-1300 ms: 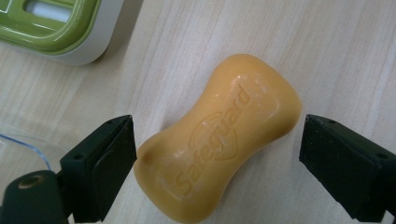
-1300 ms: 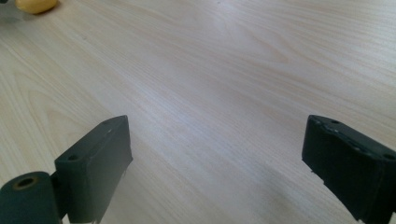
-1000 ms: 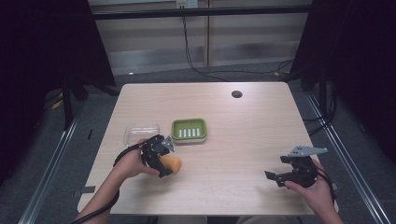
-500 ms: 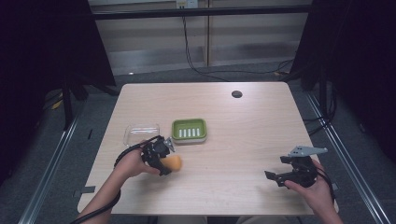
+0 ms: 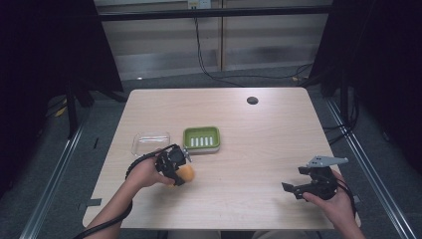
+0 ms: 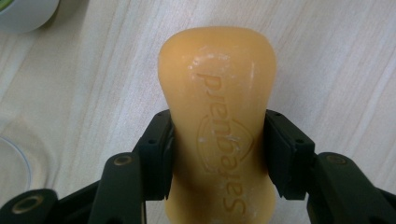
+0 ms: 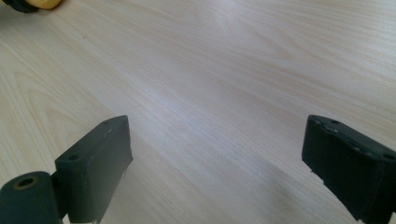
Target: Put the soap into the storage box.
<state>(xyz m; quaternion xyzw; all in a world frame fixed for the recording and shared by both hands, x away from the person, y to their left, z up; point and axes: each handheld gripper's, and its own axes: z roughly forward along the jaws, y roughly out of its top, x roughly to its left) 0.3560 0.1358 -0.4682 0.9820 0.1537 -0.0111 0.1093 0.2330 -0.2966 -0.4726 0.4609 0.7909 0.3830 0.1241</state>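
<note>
While we look down on the pale wooden worktop (image 5: 259, 129), the green soap dish (image 5: 201, 139) serves as our landmark. Just in front of it, the left gripper (image 5: 175, 169) has its fingers (image 6: 156, 149) clamped on an orange soap bar (image 6: 219, 126). Beside the dish's left edge sits a clear plastic lid (image 5: 150, 143). Well right of the dish and nearer us, the right gripper (image 5: 298, 188) holds its fingers (image 7: 100, 158) wide apart.

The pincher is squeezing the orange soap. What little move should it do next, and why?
Probably lift the soap a little and carry it toward the green soap dish. The left gripper is shut on its waist, the dish sits empty just beyond, and the right gripper hangs open far off.
</note>
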